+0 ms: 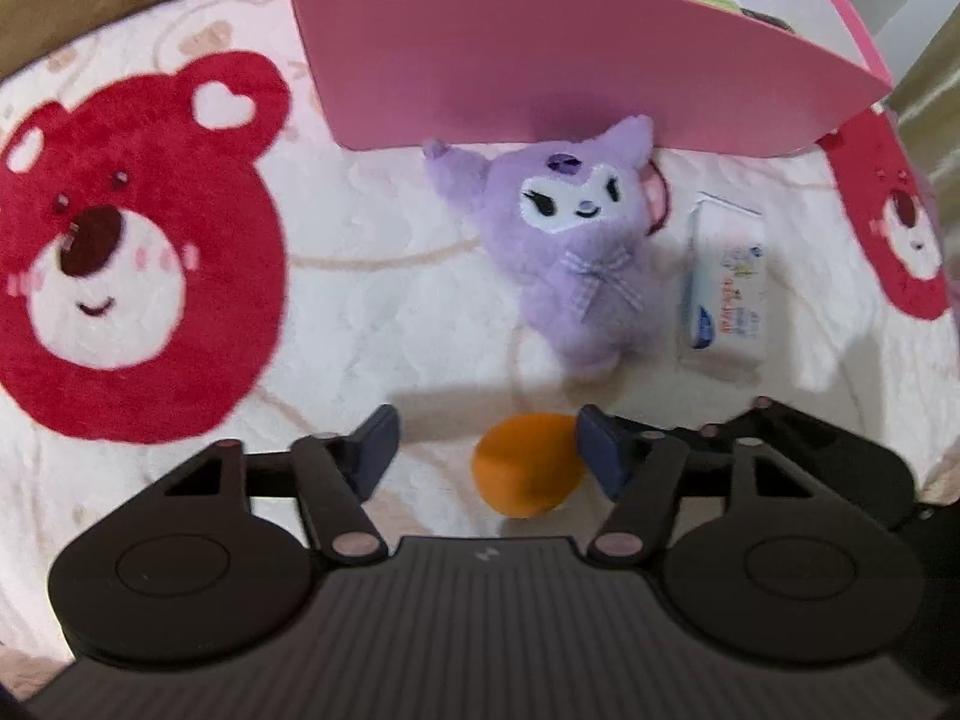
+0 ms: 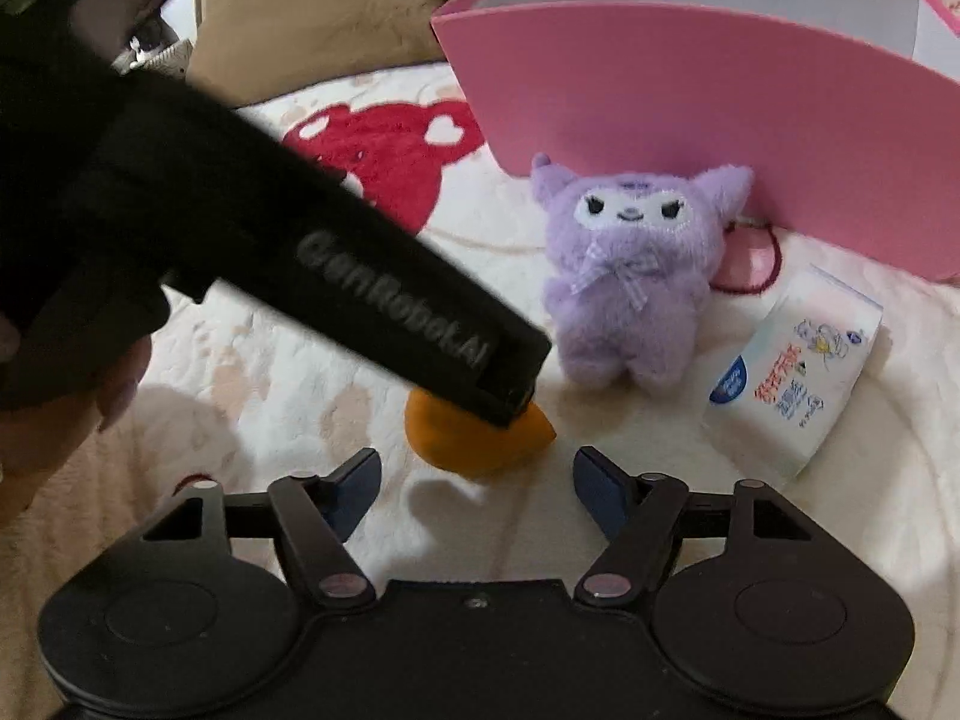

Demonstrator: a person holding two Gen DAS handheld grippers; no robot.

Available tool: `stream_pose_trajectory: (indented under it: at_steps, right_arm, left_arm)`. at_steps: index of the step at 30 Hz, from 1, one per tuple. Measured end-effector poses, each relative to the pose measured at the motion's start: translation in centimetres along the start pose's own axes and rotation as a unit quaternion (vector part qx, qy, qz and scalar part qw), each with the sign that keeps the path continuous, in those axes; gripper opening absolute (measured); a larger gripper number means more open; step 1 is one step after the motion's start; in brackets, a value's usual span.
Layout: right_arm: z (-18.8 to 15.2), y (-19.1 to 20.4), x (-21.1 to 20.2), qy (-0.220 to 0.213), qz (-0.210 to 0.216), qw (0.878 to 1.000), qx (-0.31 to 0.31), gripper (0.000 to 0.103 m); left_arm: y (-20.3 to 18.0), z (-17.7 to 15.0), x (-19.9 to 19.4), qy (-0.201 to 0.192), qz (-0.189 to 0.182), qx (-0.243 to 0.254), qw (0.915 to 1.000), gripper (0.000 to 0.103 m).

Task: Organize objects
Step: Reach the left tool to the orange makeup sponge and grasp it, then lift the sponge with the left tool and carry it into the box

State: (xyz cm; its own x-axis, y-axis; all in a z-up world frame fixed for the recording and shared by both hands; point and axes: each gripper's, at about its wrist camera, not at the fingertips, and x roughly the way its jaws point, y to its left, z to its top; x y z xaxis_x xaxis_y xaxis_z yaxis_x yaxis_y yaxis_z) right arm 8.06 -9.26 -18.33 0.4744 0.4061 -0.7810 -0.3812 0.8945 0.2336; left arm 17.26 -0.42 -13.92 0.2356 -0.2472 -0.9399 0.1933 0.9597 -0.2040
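Nearest the left wrist lens, the left gripper stands with its jaws wide apart, and an orange sponge lies between the dark blue fingertips. The sponge is egg-shaped; in the right wrist view its narrow tip points toward 3 o'clock, so its long axis runs roughly 9 to 3. It sits close against the right-hand fingertip in the left wrist view, though contact cannot be told through the blur; the other fingertip is clearly apart from it. The sponge rests on a cream blanket with red bear faces.

From the right wrist, the right gripper is also spread wide and holds nothing; the orange sponge lies just beyond its tips at 12 o'clock. The left gripper's black body comes in from 10 o'clock and covers the sponge's top.

Farther out, a purple plush toy lies face up, its head toward 12 o'clock and feet toward 6, so its long axis runs away from the camera. Just beside it at 3 o'clock lies a white tissue pack, lengthwise in about the same direction. In the right wrist view the plush toy and tissue pack sit in the same order, the pack tilted toward 1 o'clock.

Farthest, at 12 o'clock, stands a pink box, its front wall touching the plush's ears; packets show inside over the rim.
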Motion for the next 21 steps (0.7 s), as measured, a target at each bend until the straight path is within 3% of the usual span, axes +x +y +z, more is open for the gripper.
stream_pose_trajectory:
  at_steps: [2,3,6,12,21]
  right_arm:
    - [-0.2,0.3,-0.1,-0.008,-0.016,1.0,-0.006,0.062]
    - [-0.3,0.4,-0.1,-0.01,-0.019,1.0,-0.01,0.059]
    - [-0.7,0.8,-0.6,-0.017,-0.025,0.999,-0.018,0.053]
    - [-1.4,2.0,-2.4,-0.027,-0.031,0.998,-0.044,0.052]
    - [-1.2,2.4,-7.5,-0.071,-0.046,0.995,-0.047,0.052]
  left_arm:
    - [0.1,-0.1,0.0,0.004,-0.028,-0.009,0.9996,0.037]
    - [0.0,-0.2,0.0,0.006,-0.038,-0.011,0.9992,0.035]
    - [-0.2,-0.4,-0.1,0.002,-0.037,-0.009,0.9993,0.035]
    - [-0.8,-1.1,-1.6,-0.013,-0.046,-0.003,0.9989,0.035]
    - [-3.0,-1.9,-6.0,-0.09,-0.057,0.036,0.9937,0.034]
